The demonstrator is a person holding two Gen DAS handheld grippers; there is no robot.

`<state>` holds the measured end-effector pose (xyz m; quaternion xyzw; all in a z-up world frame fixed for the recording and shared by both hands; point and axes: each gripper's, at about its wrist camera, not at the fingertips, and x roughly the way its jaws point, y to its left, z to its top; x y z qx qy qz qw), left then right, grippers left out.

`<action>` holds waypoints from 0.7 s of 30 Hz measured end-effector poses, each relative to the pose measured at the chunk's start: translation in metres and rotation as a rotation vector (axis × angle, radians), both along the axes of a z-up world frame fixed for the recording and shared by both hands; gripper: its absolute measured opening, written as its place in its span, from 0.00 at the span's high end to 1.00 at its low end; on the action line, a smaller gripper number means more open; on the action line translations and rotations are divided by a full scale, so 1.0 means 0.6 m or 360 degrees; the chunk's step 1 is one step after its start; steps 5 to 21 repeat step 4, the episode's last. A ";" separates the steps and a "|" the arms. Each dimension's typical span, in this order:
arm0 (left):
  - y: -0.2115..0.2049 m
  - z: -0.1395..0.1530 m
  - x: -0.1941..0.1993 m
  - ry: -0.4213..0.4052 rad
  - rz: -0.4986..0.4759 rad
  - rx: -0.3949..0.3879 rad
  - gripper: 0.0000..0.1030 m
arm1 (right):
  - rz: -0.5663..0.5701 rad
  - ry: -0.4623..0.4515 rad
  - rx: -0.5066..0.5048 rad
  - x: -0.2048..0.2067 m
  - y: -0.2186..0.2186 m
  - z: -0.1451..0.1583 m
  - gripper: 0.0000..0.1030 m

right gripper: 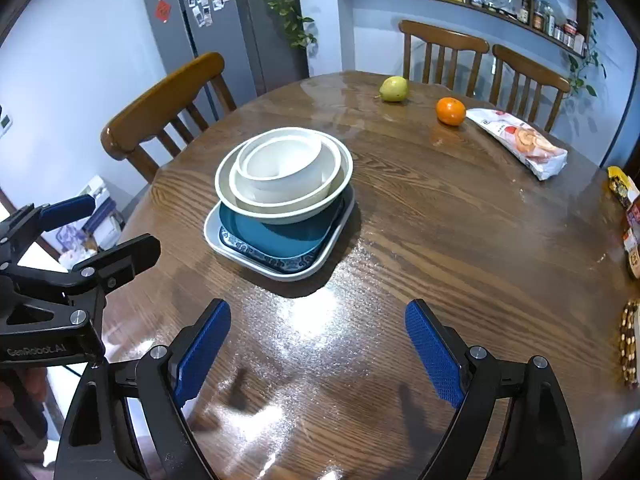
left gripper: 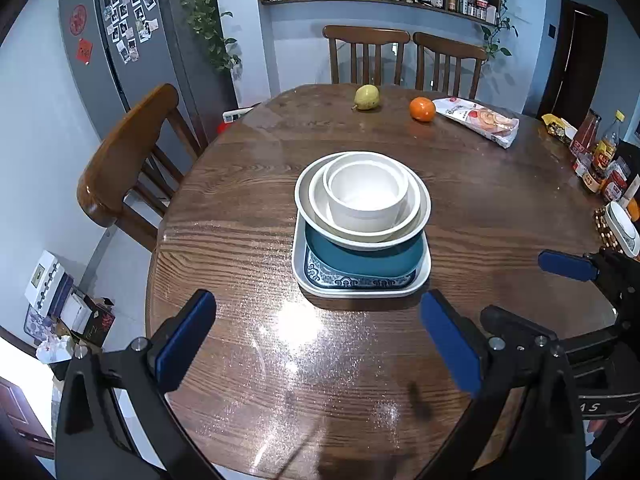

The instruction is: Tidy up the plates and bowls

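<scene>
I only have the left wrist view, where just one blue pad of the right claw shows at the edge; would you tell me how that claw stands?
Observer: The right claw is open, both pads wide apart, with only bare table between them.
Operator: Thank you. Is it near the stack?
Observer: No. Its tips stop short of the white tray, which lies ahead and to its left across a shiny strip of tabletop.
Operator: And how does my left claw look from that side?
Observer: The left claw sits by the table's edge, left of the tray and apart from it.
</scene>
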<state>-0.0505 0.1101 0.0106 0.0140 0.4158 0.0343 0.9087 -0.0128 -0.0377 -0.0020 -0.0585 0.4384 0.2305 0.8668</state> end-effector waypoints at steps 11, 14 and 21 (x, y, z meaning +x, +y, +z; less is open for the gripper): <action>0.001 -0.001 0.003 0.0004 0.0009 0.0016 0.01 | -0.0002 -0.0004 -0.0014 -0.001 0.000 0.000 0.13; 0.001 -0.001 0.003 0.0004 0.0009 0.0016 0.01 | -0.0002 -0.0004 -0.0014 -0.001 0.000 0.000 0.13; 0.001 -0.001 0.003 0.0004 0.0009 0.0016 0.01 | -0.0002 -0.0004 -0.0014 -0.001 0.000 0.000 0.13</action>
